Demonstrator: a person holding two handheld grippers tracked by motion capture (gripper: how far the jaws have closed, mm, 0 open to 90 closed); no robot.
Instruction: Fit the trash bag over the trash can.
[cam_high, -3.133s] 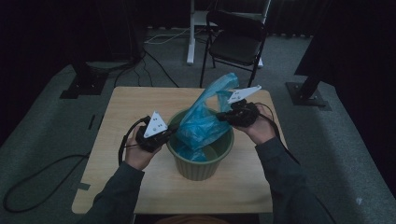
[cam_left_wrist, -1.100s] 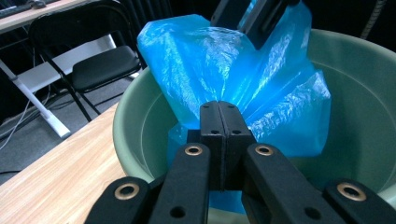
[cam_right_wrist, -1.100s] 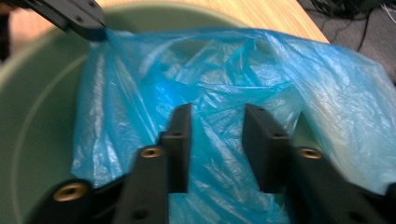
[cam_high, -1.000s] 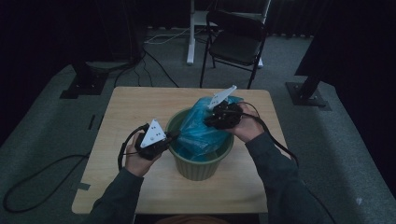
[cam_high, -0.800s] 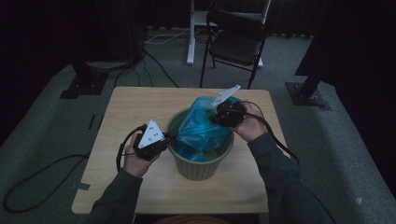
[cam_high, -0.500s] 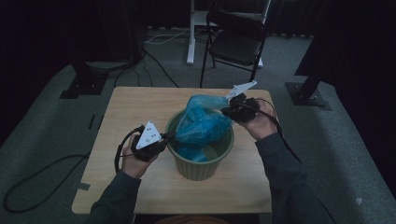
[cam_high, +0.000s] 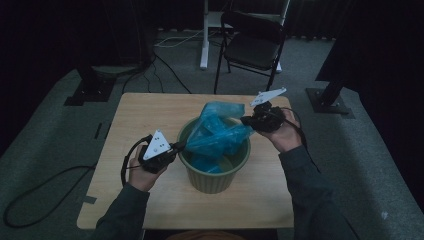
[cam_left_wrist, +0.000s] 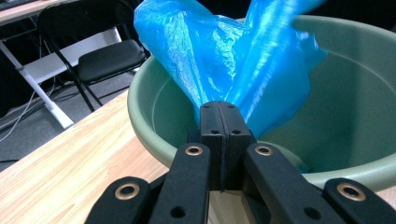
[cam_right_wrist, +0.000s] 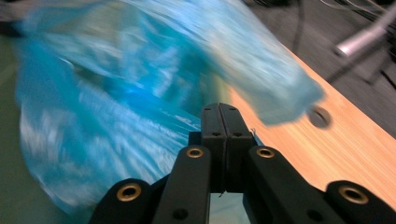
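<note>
The left gripper (cam_high: 176, 148) has its jaws clenched on a fold of the blue bag (cam_high: 220, 132), just over the near-left rim of the green bucket (cam_high: 215, 177) on the counter (cam_high: 145, 115). From those jaws the bag stretches across the bucket's mouth to the right gripper (cam_high: 246, 121), whose jaws are pressed together on the bag's other edge, above the far-right rim.
</note>
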